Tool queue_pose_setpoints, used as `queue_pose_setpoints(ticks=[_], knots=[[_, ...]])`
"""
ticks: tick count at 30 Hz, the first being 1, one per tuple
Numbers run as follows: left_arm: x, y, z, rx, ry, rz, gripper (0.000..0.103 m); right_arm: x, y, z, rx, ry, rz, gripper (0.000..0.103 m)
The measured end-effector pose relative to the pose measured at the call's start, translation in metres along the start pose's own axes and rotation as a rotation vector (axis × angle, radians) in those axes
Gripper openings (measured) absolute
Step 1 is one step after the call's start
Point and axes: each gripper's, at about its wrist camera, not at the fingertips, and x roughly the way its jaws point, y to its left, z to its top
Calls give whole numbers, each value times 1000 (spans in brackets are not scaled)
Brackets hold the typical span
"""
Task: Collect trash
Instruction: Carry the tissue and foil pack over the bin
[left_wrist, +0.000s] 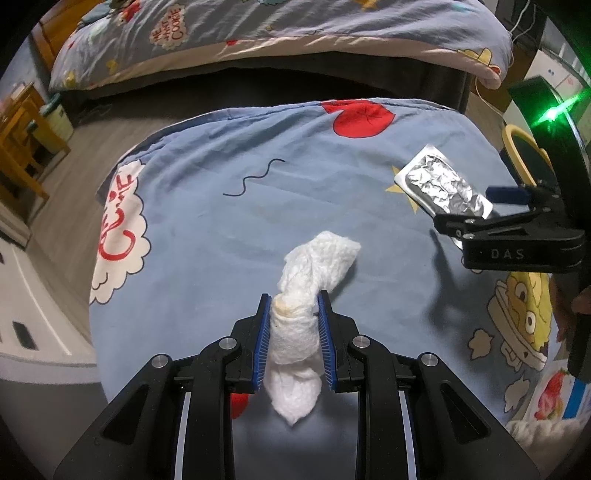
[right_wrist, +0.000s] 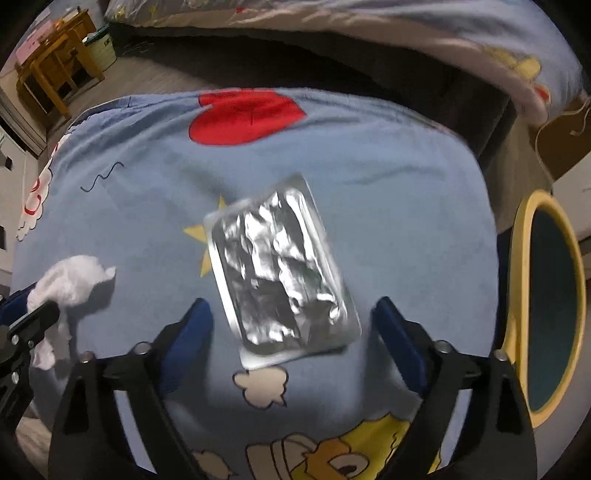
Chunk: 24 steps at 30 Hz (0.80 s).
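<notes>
The left gripper pinches a twisted white tissue between its blue fingers, over the blue cartoon bedsheet. The right gripper has its fingers spread wide on both sides of a flat foil blister pack, which lies on the sheet and is not gripped. The step in hand seems to be picking up this pack; next the fingers should come lower and close on its edges. To the right stands a yellow-rimmed bin. The right gripper carries the letters "DAS"; the far quilt reads "ME WANT COOKIE".
</notes>
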Motion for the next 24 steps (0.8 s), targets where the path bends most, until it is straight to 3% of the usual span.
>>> queue_pose_setpoints(ticks=[4, 7, 10, 15, 24], knots=[[2, 1, 0, -1, 3, 2, 26, 7, 5, 0, -9, 2, -8, 90], [3, 1, 0, -1, 4, 1, 26, 9, 4, -2, -10, -4, 24, 75], [2, -1, 0, 8, 2, 0, 26, 8, 6, 1, 0, -3, 33, 70], [-4, -4, 2, 10, -16, -10, 26, -10, -3, -1, 40, -26, 53, 69], [-38, -29, 24, 7, -119, -72, 26, -72, -37, -24, 88, -98, 49, 69]])
